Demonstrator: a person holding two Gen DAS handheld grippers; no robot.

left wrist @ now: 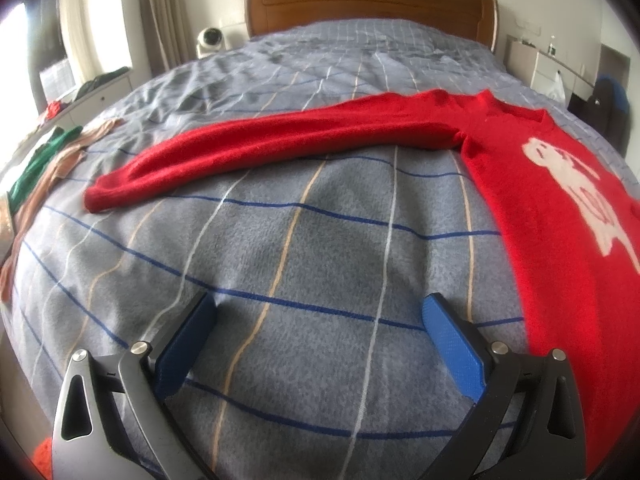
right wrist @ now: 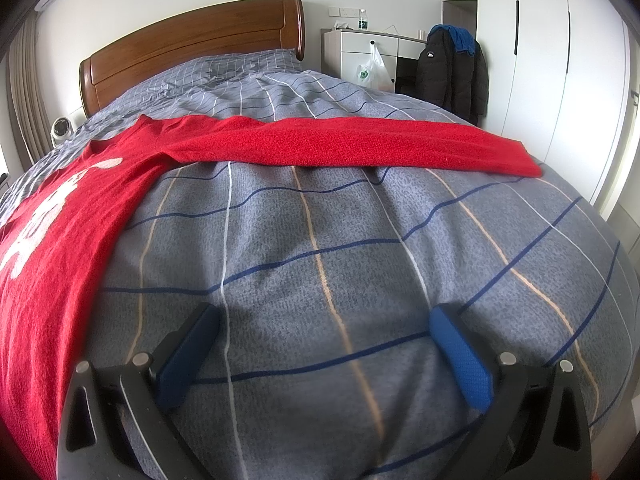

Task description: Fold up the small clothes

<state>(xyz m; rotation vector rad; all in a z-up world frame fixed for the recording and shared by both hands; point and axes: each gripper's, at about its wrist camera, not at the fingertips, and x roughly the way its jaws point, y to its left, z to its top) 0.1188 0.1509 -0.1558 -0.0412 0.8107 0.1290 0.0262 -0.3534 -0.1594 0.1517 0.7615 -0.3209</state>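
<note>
Starting at the fingers, we find both grippers spread wide and holding nothing: the left gripper (left wrist: 320, 316) and the right gripper (right wrist: 326, 326) each hover low over bare grey checked bedspread (left wrist: 280, 240). One red sweater (left wrist: 560, 208) lies flat between them, its body running away from us toward the wooden headboard (left wrist: 368, 4). Its two sleeves stretch sideways across the bed: the left sleeve (left wrist: 260, 140) lies ahead of the left fingers, the right sleeve (right wrist: 380, 144) ahead of the right. We judge each gripper nearer its own sleeve.
</note>
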